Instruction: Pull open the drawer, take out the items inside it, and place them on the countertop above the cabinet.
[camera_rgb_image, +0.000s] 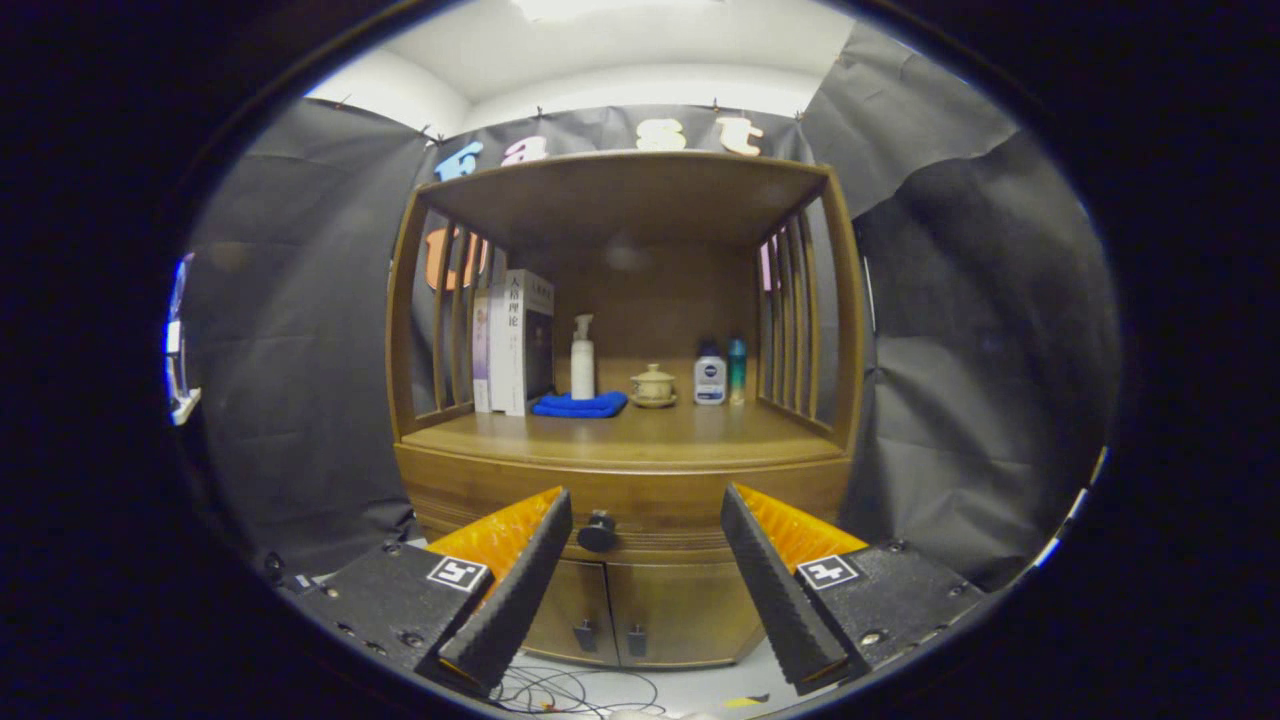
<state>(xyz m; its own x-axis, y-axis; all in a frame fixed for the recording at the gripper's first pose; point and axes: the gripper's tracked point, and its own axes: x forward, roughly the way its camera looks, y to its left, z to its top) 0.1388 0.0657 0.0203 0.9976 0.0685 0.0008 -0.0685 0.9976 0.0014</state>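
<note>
Closing on the drawer knob (597, 531) with our gripper (645, 580) spread wide and empty, we're right of it, so fingers may slip off.

Books (512, 342) stood far left, a white pump bottle (582, 358) behind a folded blue cloth (580, 405), a lidded cup (653, 386) at centre, two small bottles (720, 372) right. Cables (575, 690) lay on the near floor.

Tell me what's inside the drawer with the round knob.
Cannot tell: the drawer is closed, its front hiding the contents. Only its knob shows, ahead of the open gripper, nearer one finger. The countertop above holds other things.
</note>
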